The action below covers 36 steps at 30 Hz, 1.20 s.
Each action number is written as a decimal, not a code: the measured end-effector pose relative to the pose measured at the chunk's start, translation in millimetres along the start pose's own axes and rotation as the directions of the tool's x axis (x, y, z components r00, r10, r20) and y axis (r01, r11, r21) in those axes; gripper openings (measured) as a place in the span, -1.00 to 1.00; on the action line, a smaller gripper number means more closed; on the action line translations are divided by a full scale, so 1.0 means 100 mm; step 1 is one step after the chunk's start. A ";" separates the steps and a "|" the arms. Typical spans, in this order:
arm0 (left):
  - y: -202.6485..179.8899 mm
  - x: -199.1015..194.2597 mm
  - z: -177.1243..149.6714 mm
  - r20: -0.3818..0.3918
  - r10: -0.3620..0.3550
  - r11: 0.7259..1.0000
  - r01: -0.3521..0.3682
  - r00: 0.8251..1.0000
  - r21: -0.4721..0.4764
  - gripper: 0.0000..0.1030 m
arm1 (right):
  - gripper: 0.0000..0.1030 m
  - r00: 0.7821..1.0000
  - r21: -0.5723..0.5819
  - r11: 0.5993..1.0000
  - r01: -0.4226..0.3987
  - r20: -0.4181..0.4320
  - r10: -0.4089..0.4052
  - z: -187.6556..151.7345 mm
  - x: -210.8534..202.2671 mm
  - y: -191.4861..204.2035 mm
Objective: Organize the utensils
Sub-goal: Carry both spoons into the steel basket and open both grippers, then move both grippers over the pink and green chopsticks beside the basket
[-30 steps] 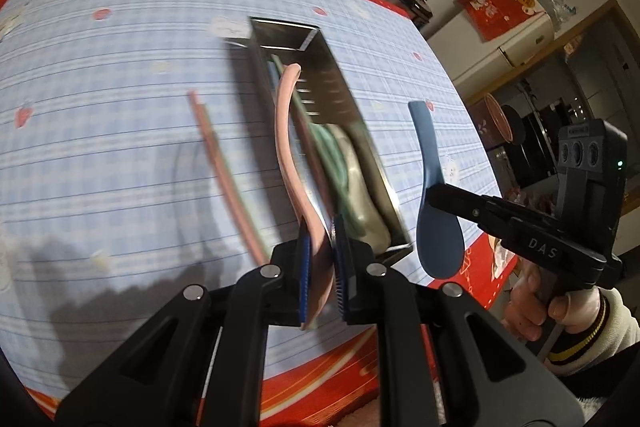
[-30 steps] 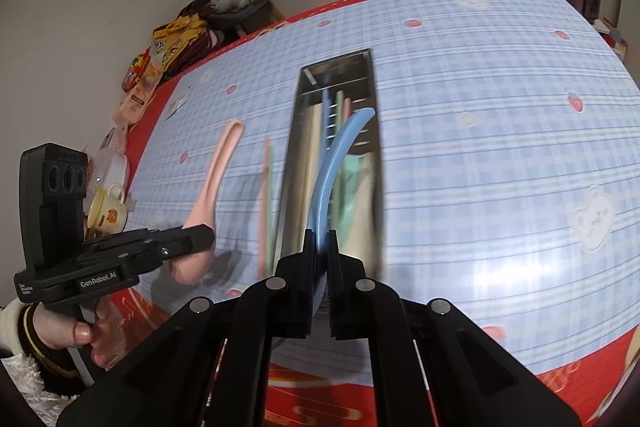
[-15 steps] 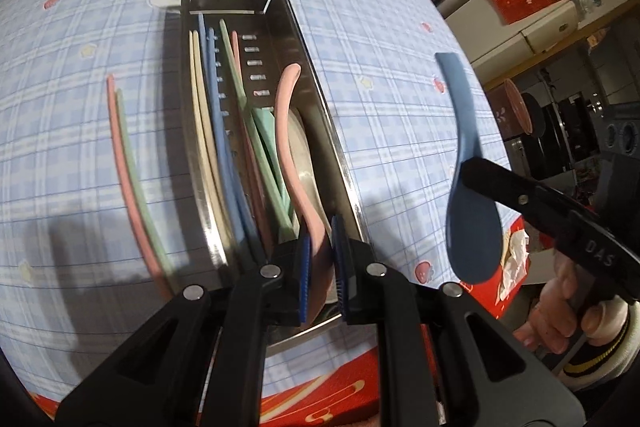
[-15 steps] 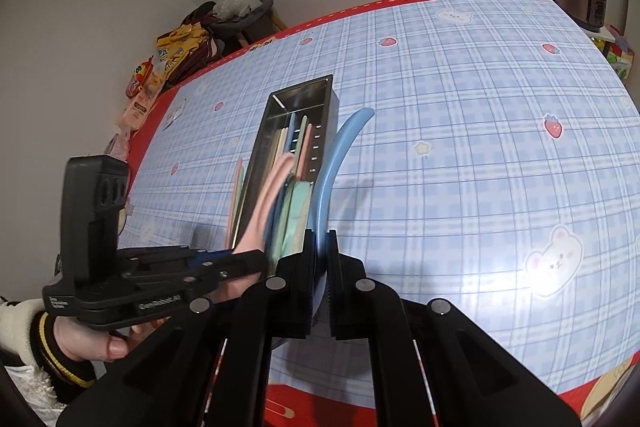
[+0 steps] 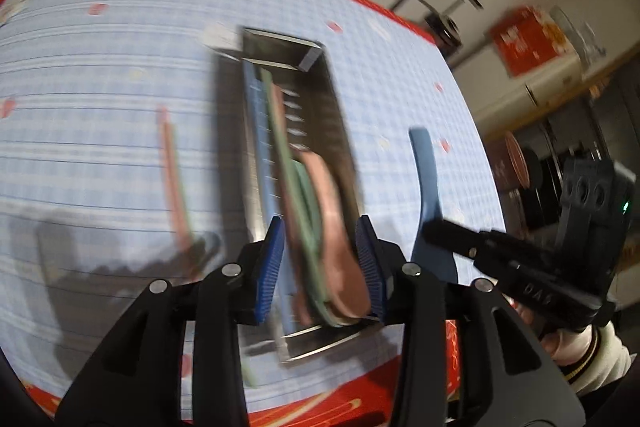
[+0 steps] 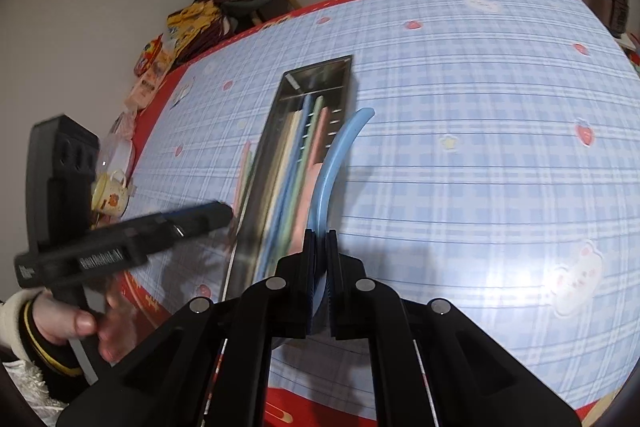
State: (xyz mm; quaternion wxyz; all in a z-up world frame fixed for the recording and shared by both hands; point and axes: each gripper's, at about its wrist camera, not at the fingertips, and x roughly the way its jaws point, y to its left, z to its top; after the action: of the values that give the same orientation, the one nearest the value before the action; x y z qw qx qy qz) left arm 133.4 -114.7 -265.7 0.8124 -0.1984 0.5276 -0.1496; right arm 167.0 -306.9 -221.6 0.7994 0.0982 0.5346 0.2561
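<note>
Our right hand-held gripper is clamped on the blue spoon, w/ its long axis parallel to the metal tray just to its left; left hand-held gripper has just opened, pink spoon lying loose betw. its pads in the tray.

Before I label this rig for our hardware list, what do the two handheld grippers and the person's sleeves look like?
Both are black plastic with silver rivets and ribbed blue pads. The left gripper has white lettering on its side in the right wrist view; the right gripper has a boxy black body with three round recesses, a green light and pale lettering in the left wrist view. The sleeve is cream and fuzzy, with a dark, yellow-striped cuff.
</note>
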 end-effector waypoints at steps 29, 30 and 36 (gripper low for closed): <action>0.87 -0.33 -0.17 -0.018 0.102 0.994 -0.103 0.995 -0.034 -0.27 | 0.47 0.995 -0.060 0.994 0.089 0.040 -0.087 0.11 0.15 0.77; 0.88 -0.32 -0.17 -0.023 0.098 0.995 -0.099 0.995 -0.034 -0.29 | 0.46 0.996 -0.061 0.994 0.085 0.043 -0.083 0.11 0.14 0.80; 0.94 -0.32 -0.19 -0.051 0.084 0.996 -0.084 0.995 -0.003 -0.34 | -0.04 0.997 -0.041 0.997 0.071 0.030 -0.070 -0.01 0.19 0.91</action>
State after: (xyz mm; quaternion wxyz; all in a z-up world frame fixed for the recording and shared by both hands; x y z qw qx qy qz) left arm 106.4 -20.9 -292.8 0.8038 -0.1743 0.5563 -0.1187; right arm 144.4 -220.0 -198.5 0.8174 0.0662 0.5208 0.2374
